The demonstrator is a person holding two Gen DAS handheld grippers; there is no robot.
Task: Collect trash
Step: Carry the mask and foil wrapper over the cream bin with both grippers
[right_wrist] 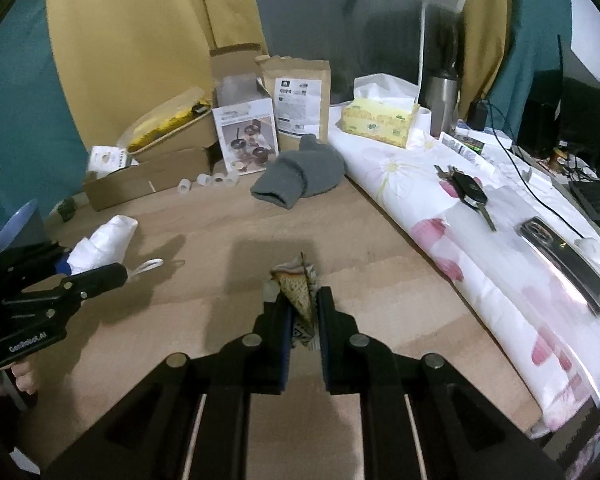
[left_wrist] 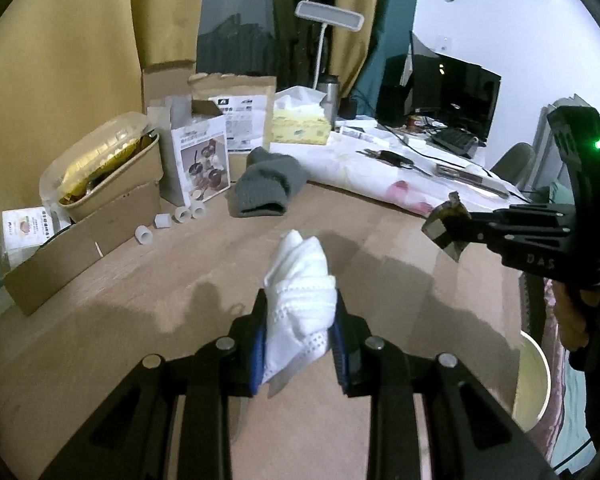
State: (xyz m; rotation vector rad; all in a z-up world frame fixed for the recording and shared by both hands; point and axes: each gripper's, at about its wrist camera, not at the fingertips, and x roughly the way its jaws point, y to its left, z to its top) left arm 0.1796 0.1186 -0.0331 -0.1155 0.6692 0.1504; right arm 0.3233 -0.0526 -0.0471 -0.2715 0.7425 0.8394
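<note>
My left gripper (left_wrist: 300,300) is shut on a crumpled white face mask (left_wrist: 300,276), held above the wooden table (left_wrist: 180,280). In the right wrist view the left gripper (right_wrist: 80,266) shows at the left edge with the mask (right_wrist: 108,236) sticking out of it and an ear loop dangling. My right gripper (right_wrist: 300,296) is shut on a small crumpled brown patterned wrapper (right_wrist: 296,290). In the left wrist view the right gripper (left_wrist: 456,232) comes in from the right with the wrapper (left_wrist: 444,228) at its tip. A pale round bin (left_wrist: 536,384) stands below the table's right edge.
At the back stand a cardboard box (left_wrist: 60,256) with a takeaway tub (left_wrist: 100,164), a product carton (left_wrist: 200,160), a brown paper bag (left_wrist: 244,116) and a tissue box (left_wrist: 300,128). A grey knit piece (right_wrist: 300,176) and several small white caps (right_wrist: 208,180) lie nearby. Keys (right_wrist: 468,192) and a phone (right_wrist: 560,256) rest on the floral cloth (right_wrist: 420,200).
</note>
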